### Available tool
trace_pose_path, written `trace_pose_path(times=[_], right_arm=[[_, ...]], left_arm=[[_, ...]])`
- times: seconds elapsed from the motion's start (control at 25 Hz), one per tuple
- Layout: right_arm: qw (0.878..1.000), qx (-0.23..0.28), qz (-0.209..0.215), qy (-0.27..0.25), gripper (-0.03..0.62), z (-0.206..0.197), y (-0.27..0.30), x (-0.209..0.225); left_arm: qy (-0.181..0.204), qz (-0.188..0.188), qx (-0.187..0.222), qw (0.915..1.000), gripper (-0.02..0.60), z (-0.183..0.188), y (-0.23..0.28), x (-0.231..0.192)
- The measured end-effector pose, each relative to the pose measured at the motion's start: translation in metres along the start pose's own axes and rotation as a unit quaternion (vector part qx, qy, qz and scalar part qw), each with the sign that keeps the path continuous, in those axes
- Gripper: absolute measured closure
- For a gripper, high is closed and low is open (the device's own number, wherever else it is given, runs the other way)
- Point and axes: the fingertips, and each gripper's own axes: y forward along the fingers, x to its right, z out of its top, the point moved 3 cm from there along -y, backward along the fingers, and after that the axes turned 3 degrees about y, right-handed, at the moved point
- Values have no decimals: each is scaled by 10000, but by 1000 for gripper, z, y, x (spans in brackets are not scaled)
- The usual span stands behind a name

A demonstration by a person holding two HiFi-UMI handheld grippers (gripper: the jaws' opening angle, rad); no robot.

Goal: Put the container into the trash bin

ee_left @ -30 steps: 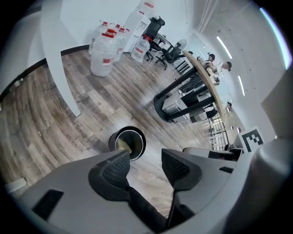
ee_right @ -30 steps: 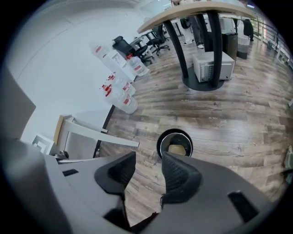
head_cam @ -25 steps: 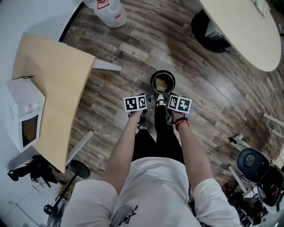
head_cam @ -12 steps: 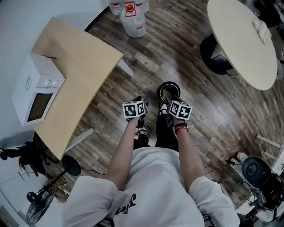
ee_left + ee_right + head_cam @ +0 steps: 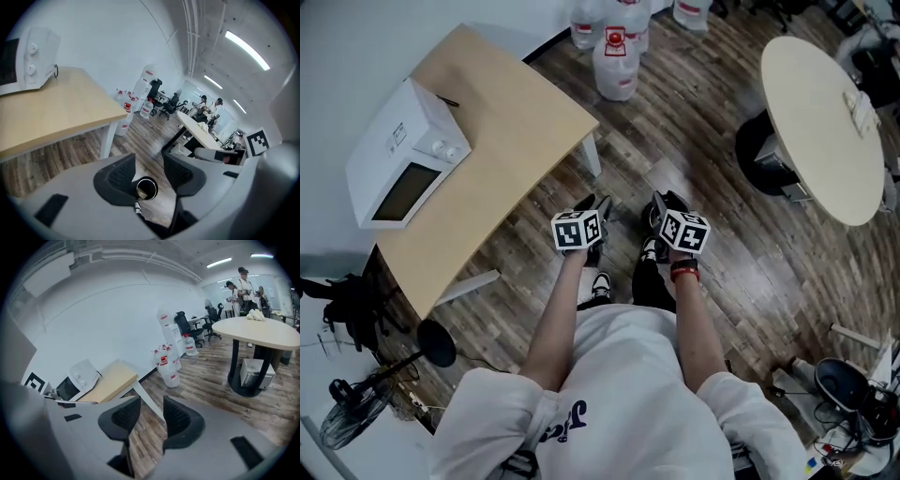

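white microwave (image 5: 405,155) sat on the light wood counter (image 5: 516,131) | big water jugs (image 5: 616,64) stood just past its corner | oval table (image 5: 820,122) was off to the right | plank floor (image 5: 750,262) all around

Seen from the person, the desk (image 5: 497,131) stands at ten o'clock, with the microwave (image 5: 408,155) on its left part. The water jugs (image 5: 616,64) stand on the floor at twelve and the oval table (image 5: 820,122) at two. The trash bin (image 5: 146,188) sits close ahead at twelve, and the fan (image 5: 352,417) at eight
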Motion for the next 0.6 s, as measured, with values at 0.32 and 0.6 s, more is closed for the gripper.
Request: trace_pose_path(times=[0.32,0.6], right_arm=[[9949,785,296,-555,459,55,-33,-63],[9849,1305,558,-987,491,90,-68,-113]], left_arm=[[639,224,1049,9922,388,71,-76,5],[1093,345,1698,9788,447,104,-131,21]])
